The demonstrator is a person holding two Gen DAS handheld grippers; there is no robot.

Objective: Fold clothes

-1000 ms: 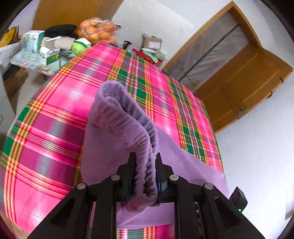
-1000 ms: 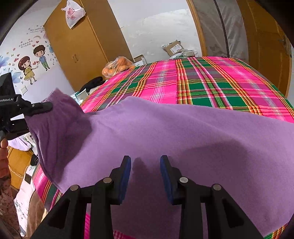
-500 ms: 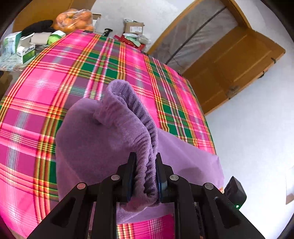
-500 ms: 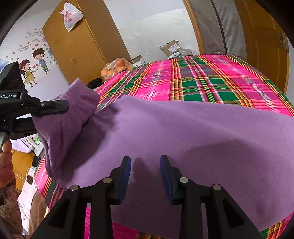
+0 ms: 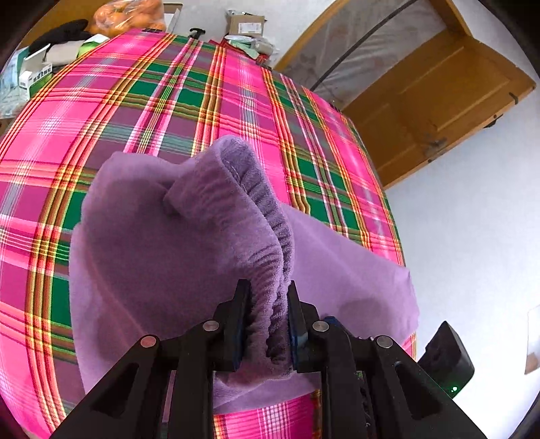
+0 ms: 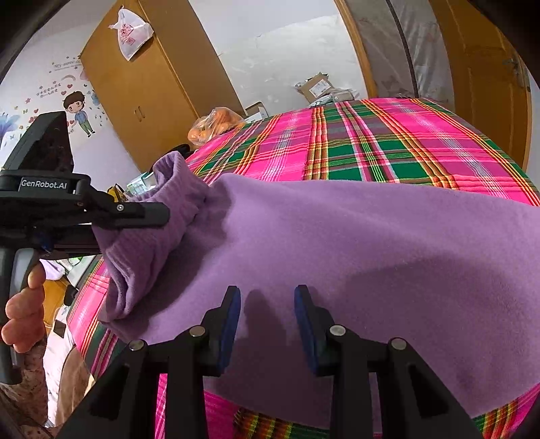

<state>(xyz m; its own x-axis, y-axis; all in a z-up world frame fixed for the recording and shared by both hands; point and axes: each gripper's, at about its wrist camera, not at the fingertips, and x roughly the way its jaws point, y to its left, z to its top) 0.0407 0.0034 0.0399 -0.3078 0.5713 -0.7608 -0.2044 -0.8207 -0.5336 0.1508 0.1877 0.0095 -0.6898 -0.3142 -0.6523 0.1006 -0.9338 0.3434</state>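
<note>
A purple fleece garment (image 5: 152,253) lies spread on the bed's pink and green plaid sheet (image 5: 168,111). My left gripper (image 5: 268,287) is shut on its ribbed sleeve cuff (image 5: 256,189), which stands up in a fold above the rest of the cloth. In the right wrist view the same garment (image 6: 371,243) fills the middle. The left gripper (image 6: 162,216) holds the cuff (image 6: 168,189) at the garment's left end. My right gripper (image 6: 268,293) hovers open just over the near part of the cloth, with nothing between its fingers.
A bag of oranges (image 5: 135,17), boxes on a side table (image 5: 30,71) and a cardboard box (image 5: 246,23) sit beyond the bed's far end. A wooden door (image 5: 438,101) is at the right, a wardrobe (image 6: 141,94) at the back. A person's hand (image 6: 23,310) grips the left handle.
The left gripper has carried the cuff inward and lower over the garment; in the right wrist view it has moved to the right. The right gripper has stayed still.
</note>
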